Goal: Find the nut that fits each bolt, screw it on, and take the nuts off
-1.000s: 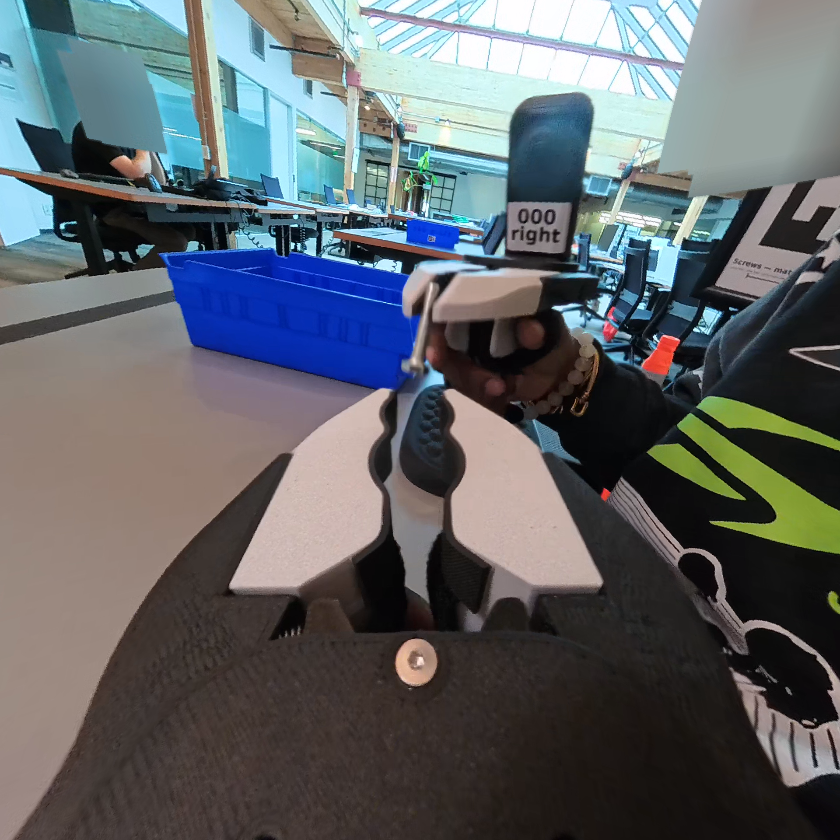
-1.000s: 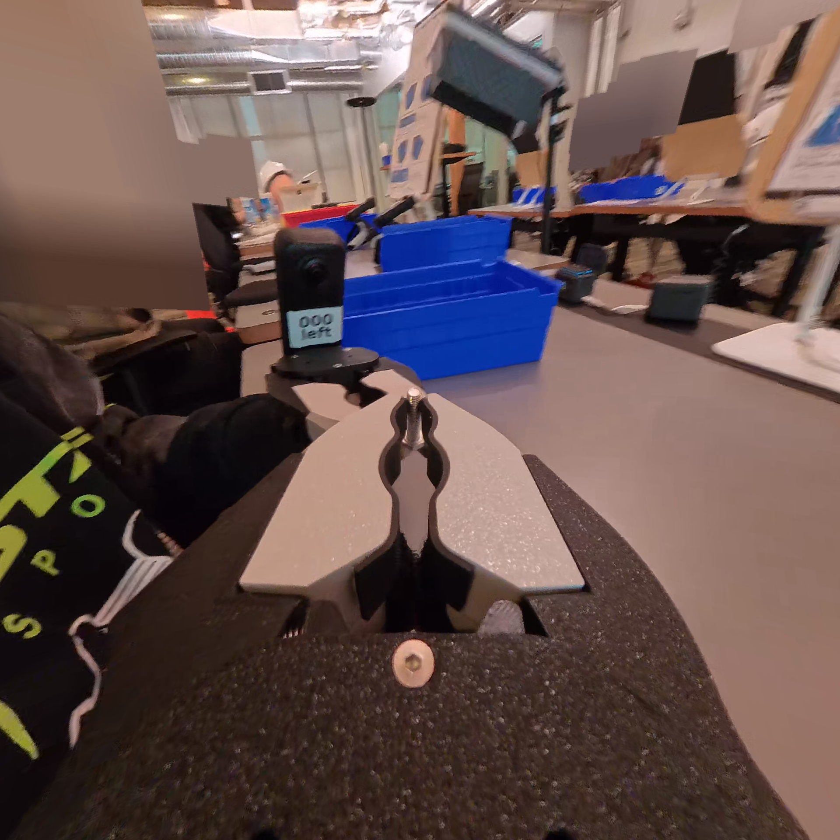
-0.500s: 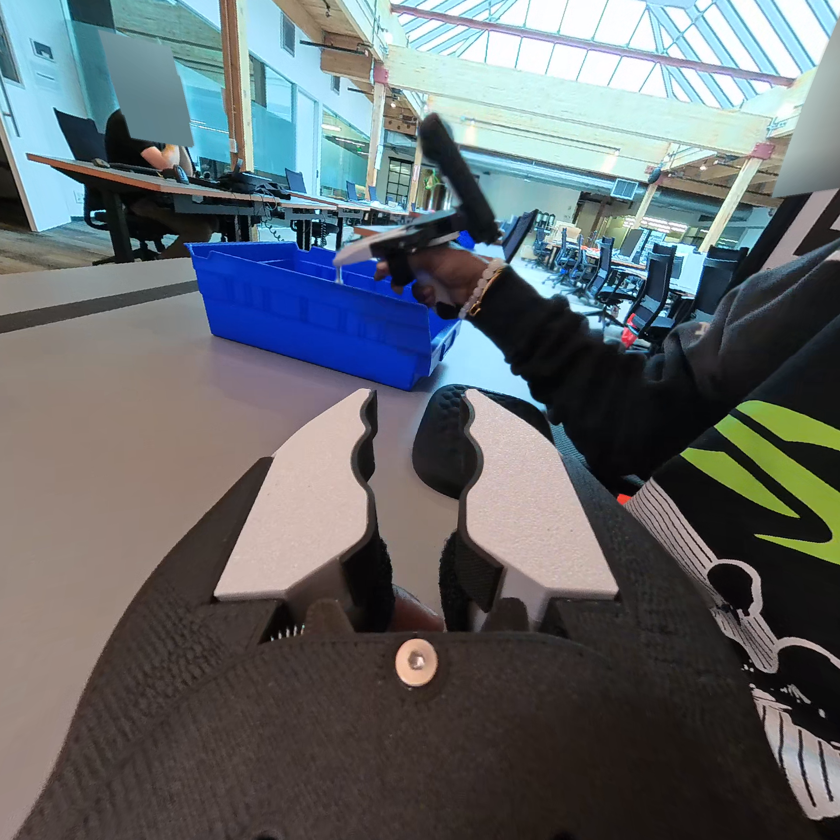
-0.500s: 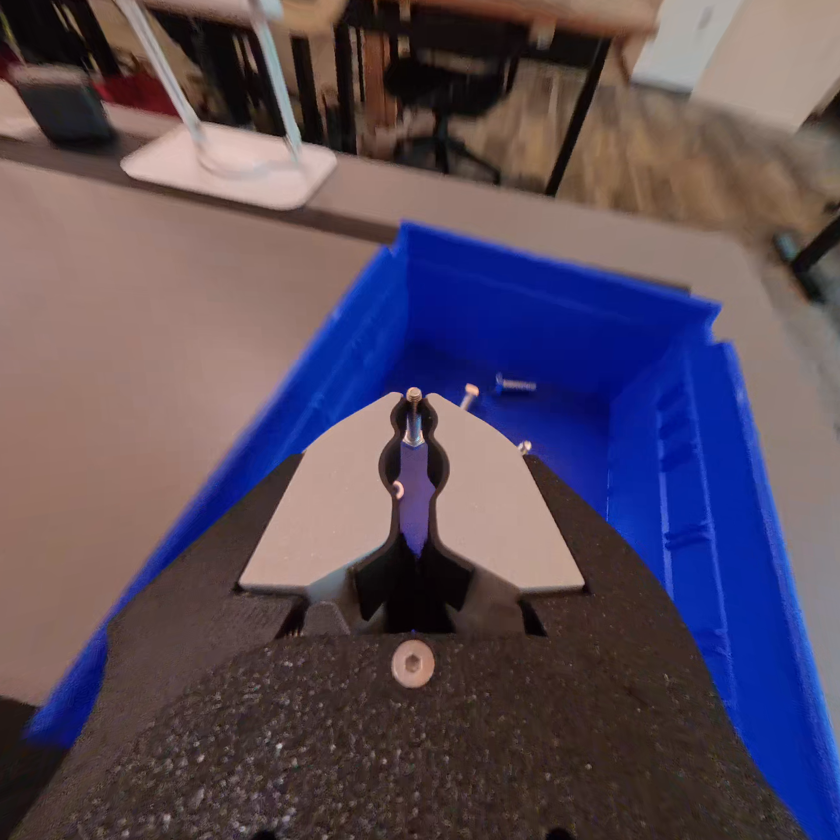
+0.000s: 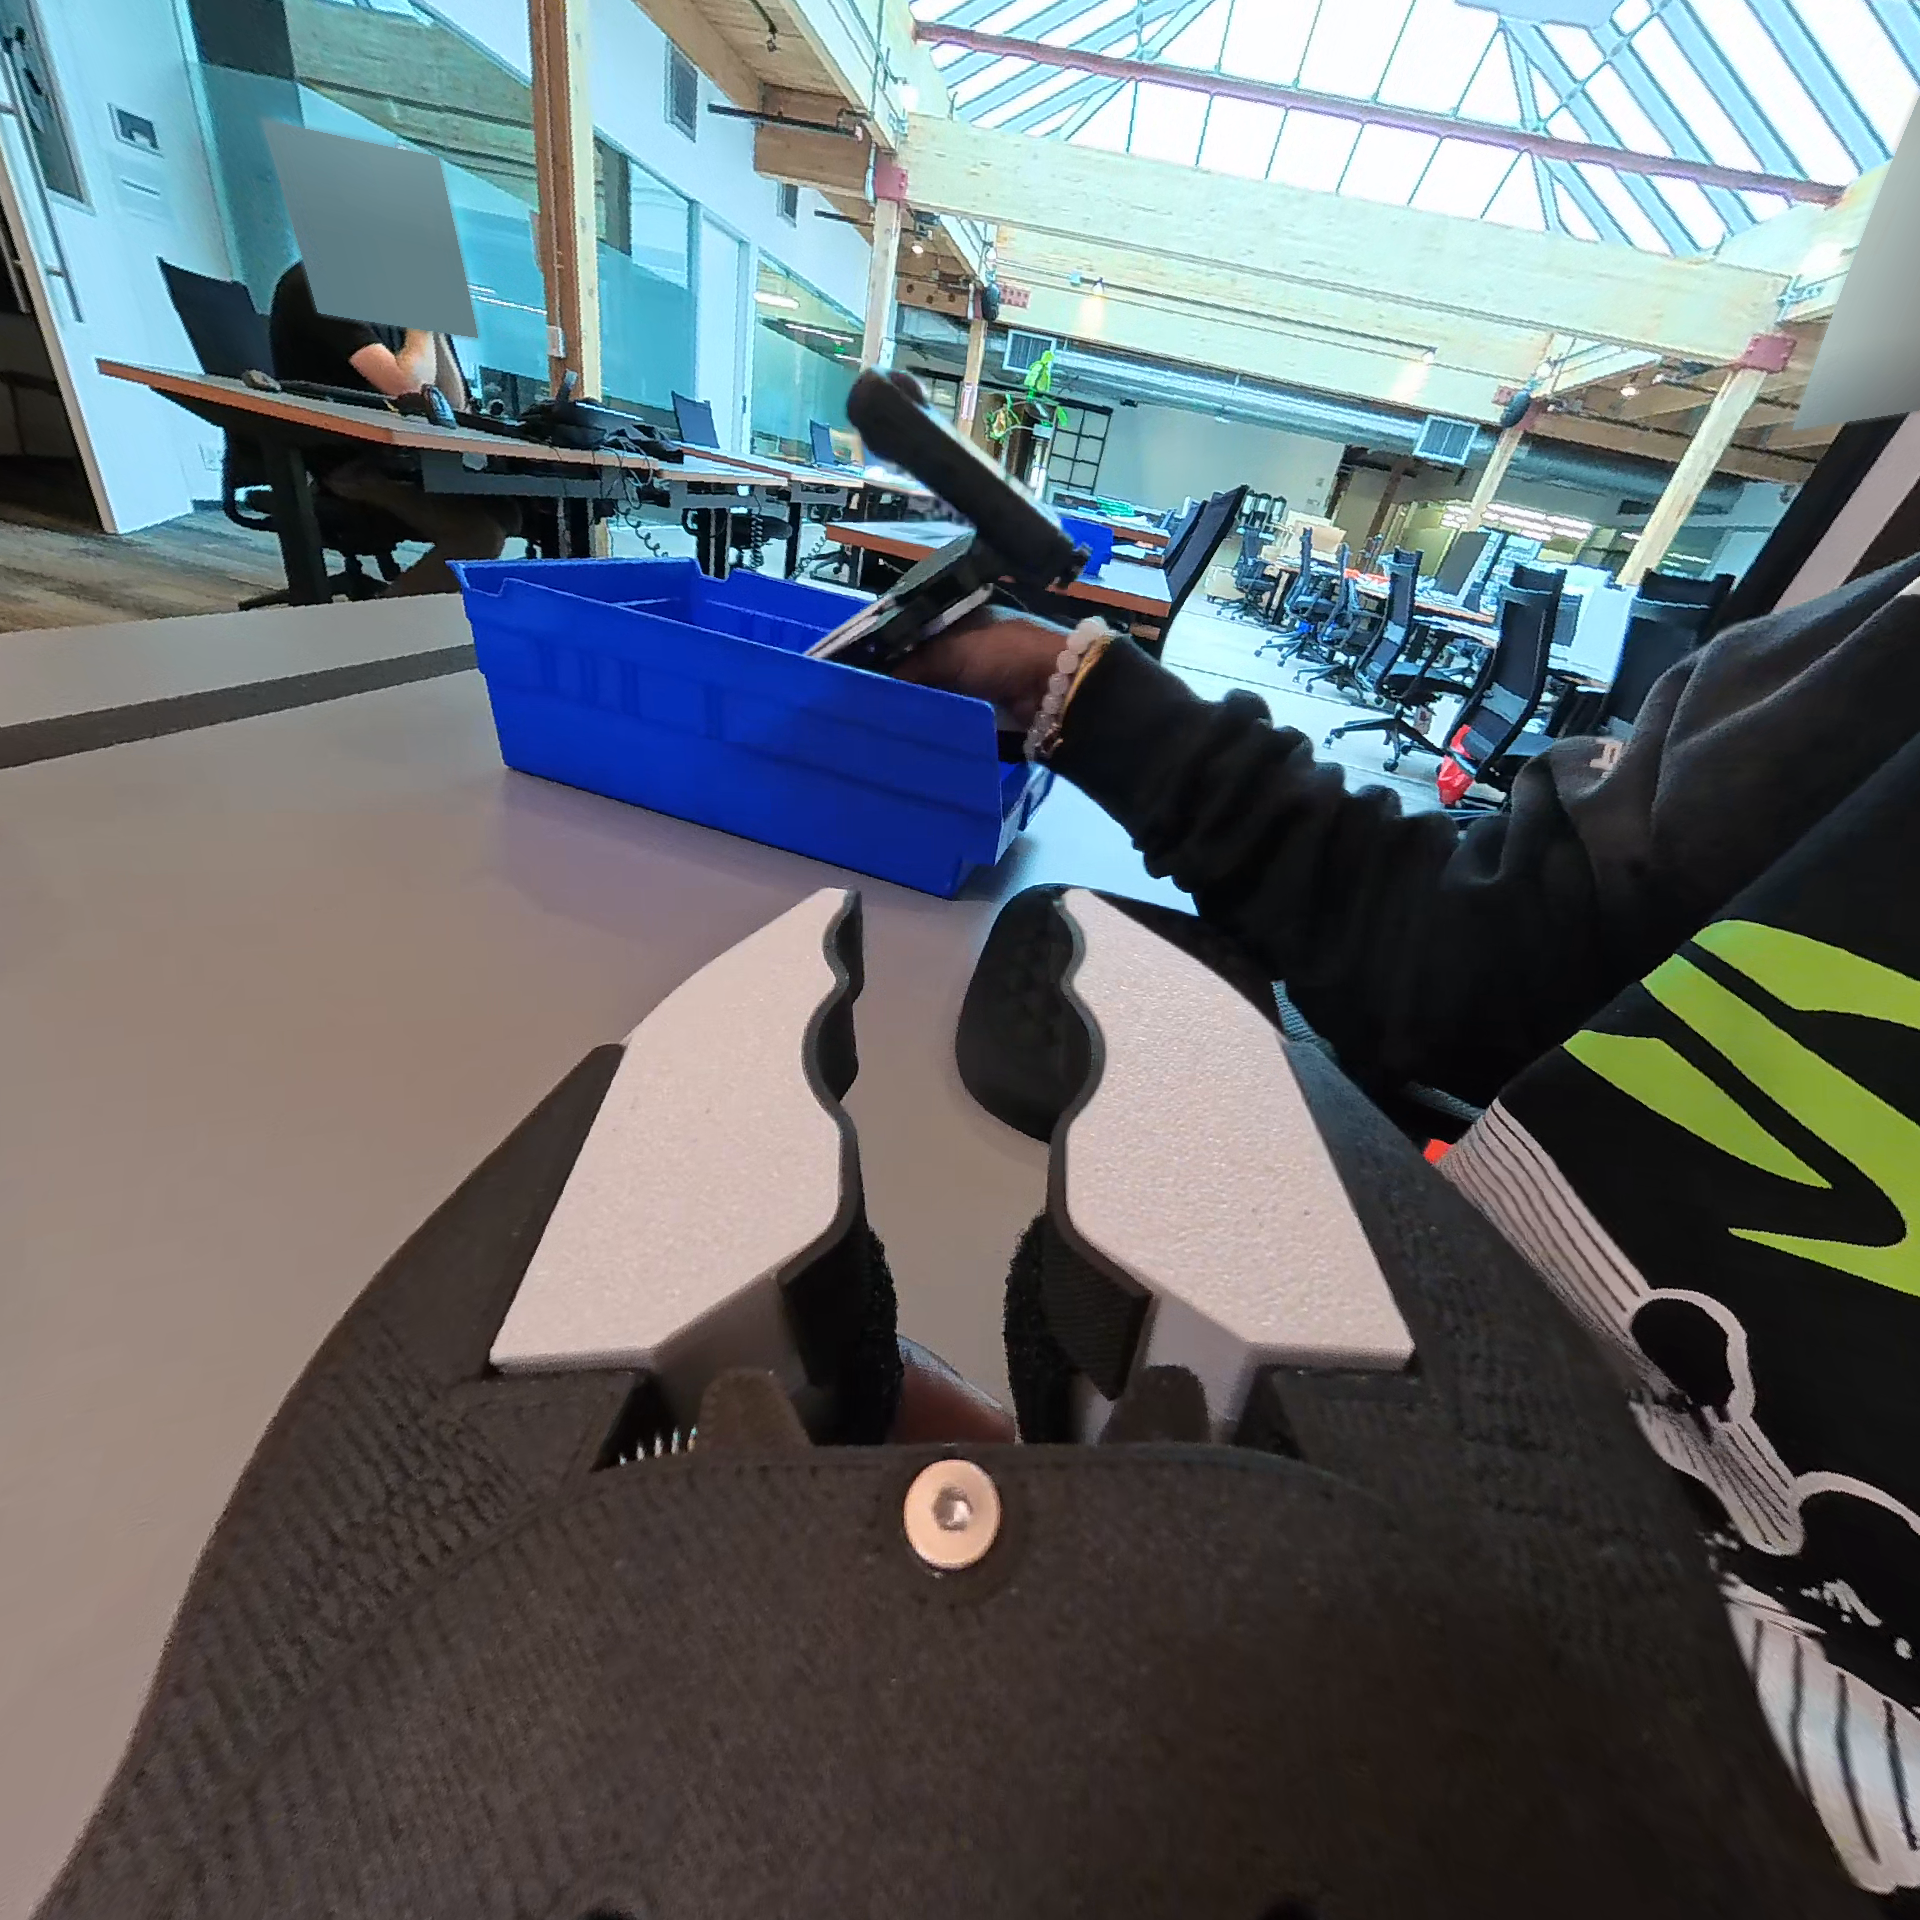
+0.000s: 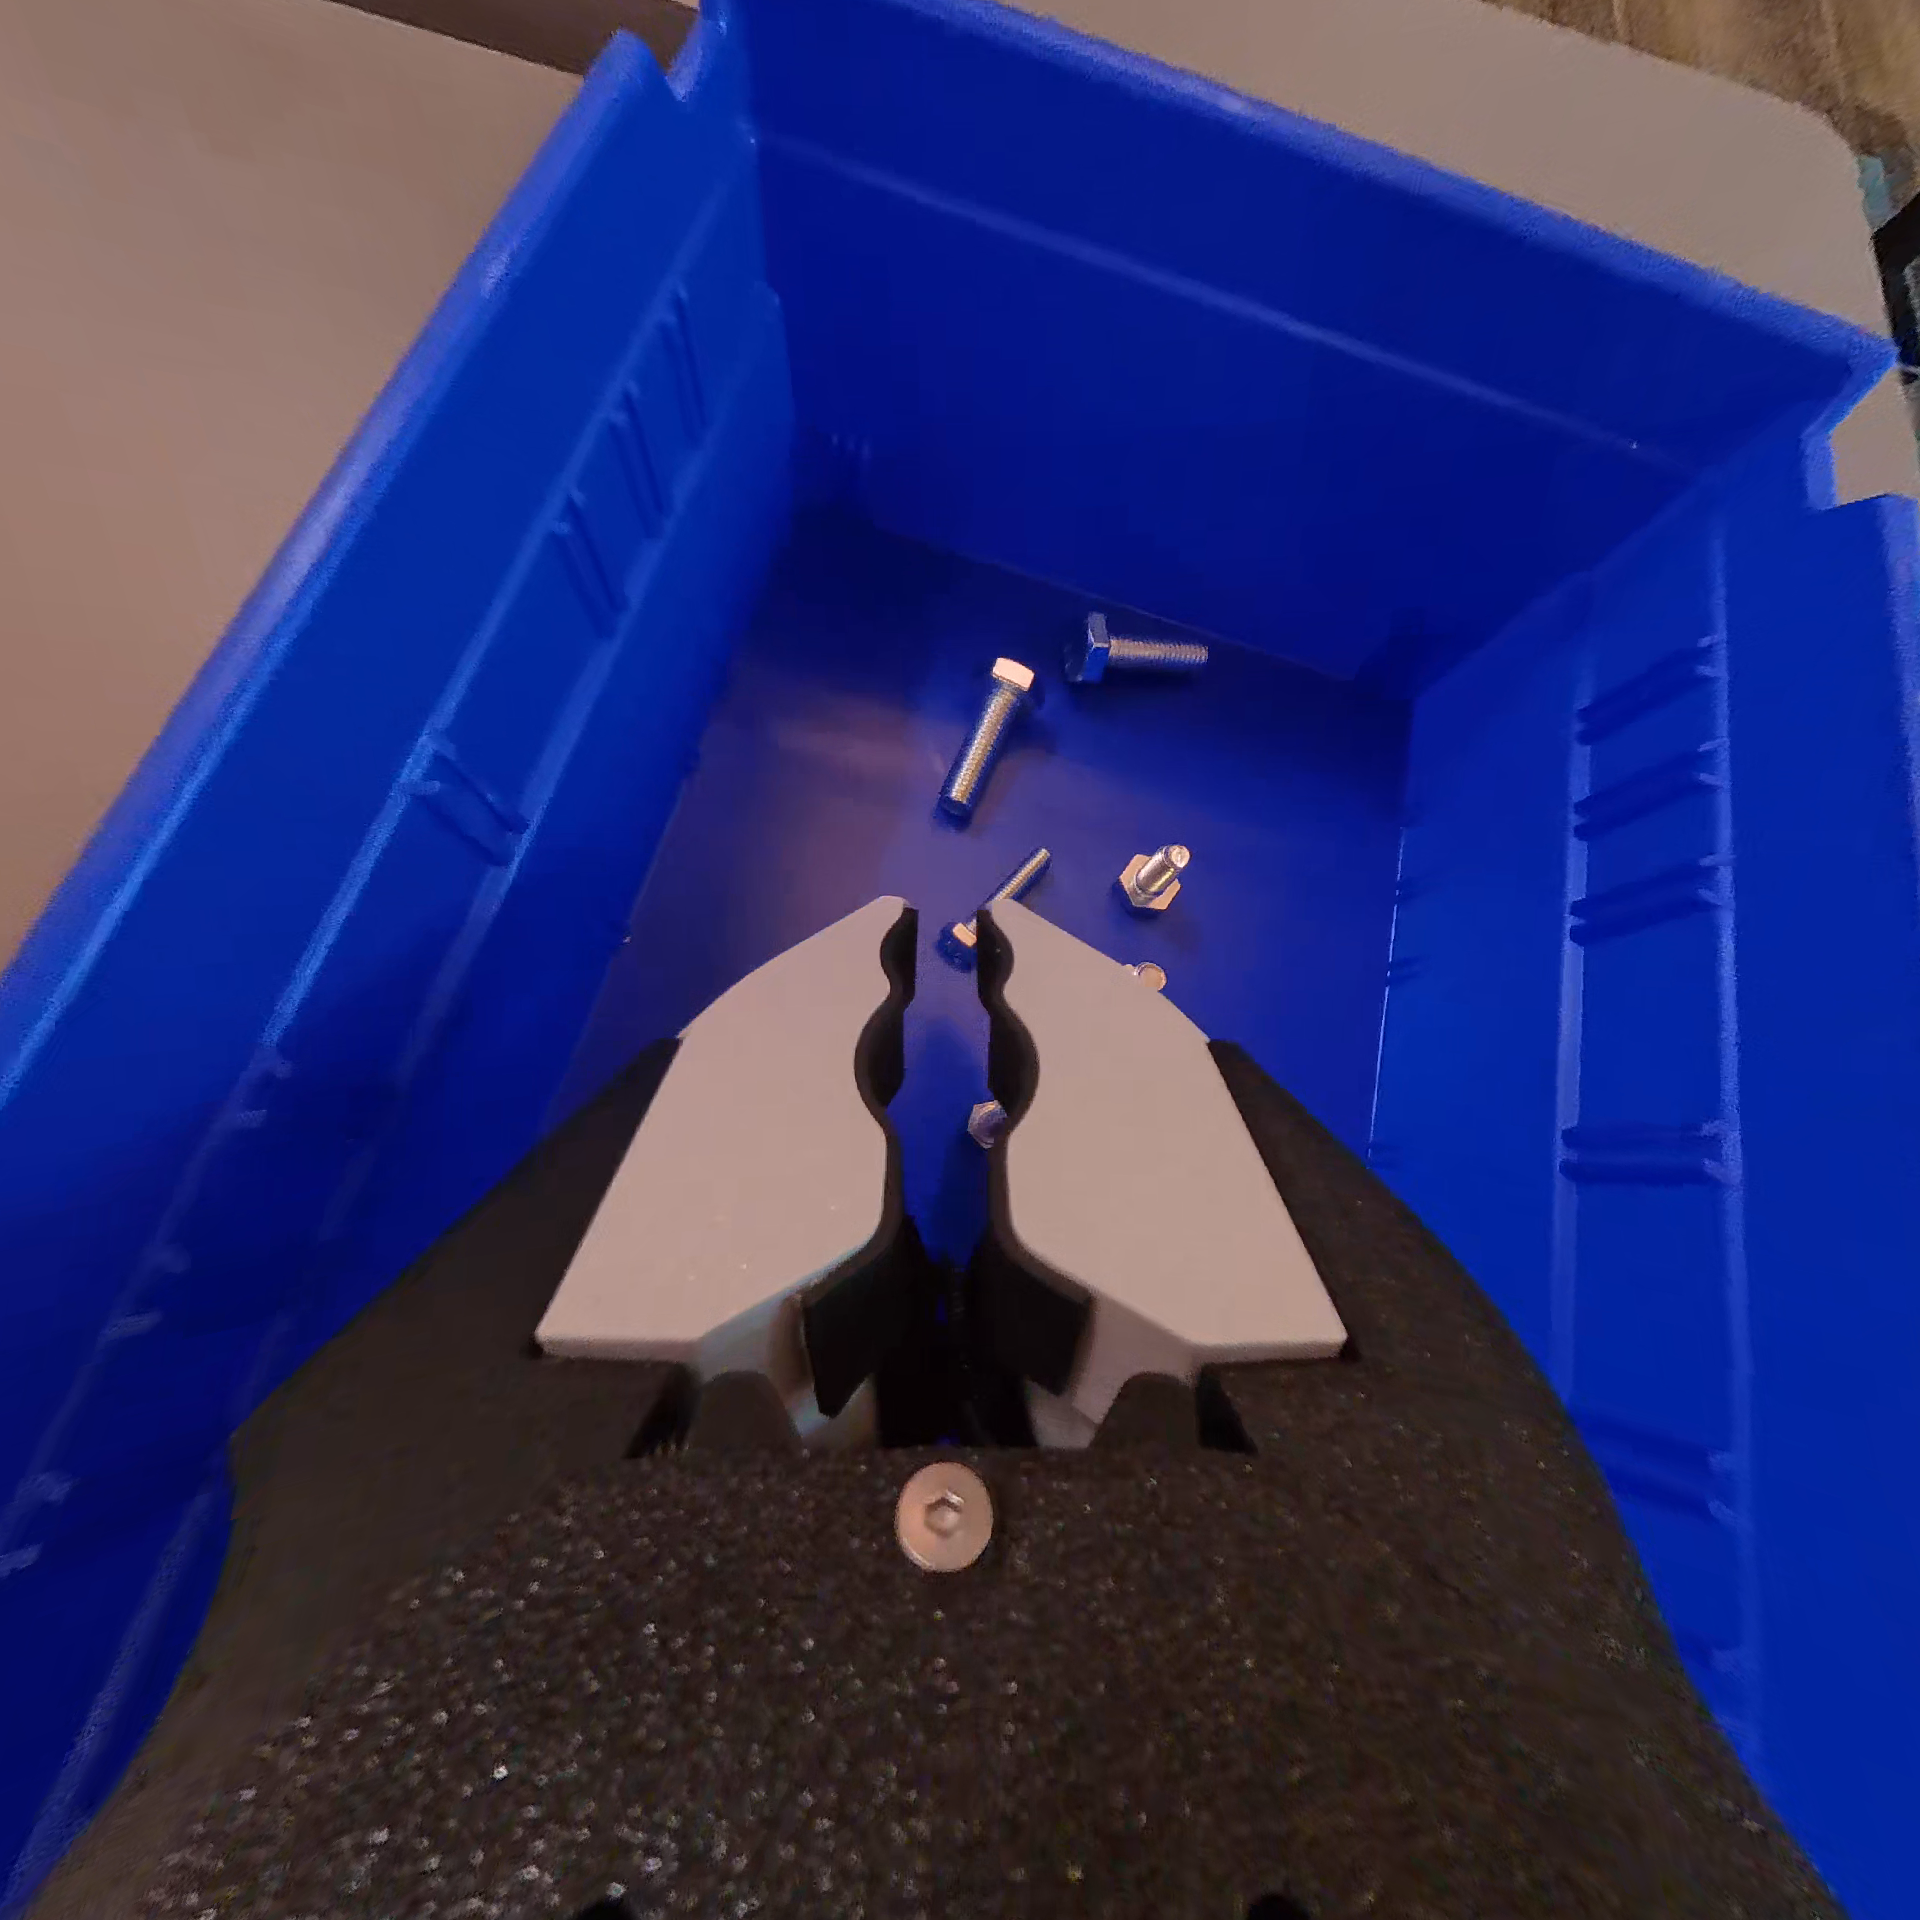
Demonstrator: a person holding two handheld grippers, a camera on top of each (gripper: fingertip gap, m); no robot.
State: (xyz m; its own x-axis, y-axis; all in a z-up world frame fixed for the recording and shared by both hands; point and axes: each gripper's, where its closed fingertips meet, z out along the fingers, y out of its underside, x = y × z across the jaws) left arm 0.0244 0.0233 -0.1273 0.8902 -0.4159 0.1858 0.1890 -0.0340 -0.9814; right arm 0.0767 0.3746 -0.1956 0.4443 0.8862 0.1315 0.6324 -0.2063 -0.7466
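Right gripper (image 6: pixel 945 920): pitched down into the blue bin (image 6: pixel 1195 343); fingers stand narrowly apart, nothing pressed between the pads.
Thin bolt (image 6: pixel 1003 894): lies on the bin floor just past the right fingertip; hex head shows in the gap between the tips, shank runs away and to the right. Clear of the pads as far as I can tell.
Long bolt (image 6: pixel 985 743): farther ahead of the fingers, flat on the floor, head at the far end, long axis nearly in line with the fingers, tip toward them.
Crosswise bolt (image 6: pixel 1132 652): farthest out, near the bin's end wall, long axis across the fingers' line, head to the left, thread to the right.
Short bolt (image 6: pixel 1153 881): to the right of the fingertips, stands on its hex head, thread pointing up.
Small silver pieces (image 6: pixel 985 1122): one shows low between the fingers, another at the right finger's outer edge; too little is visible to name them.
Left gripper (image 5: pixel 951 914): fingers wide apart, bare counter showing between them.
Counter (image 5: pixel 270 935): smooth grey; the bin stands on it ahead of the left fingers, with the right gripper dipping in from the right.
Room: open office with timber beams, a skylight, rows of desks and black chairs; a person sits at a far desk to the left.
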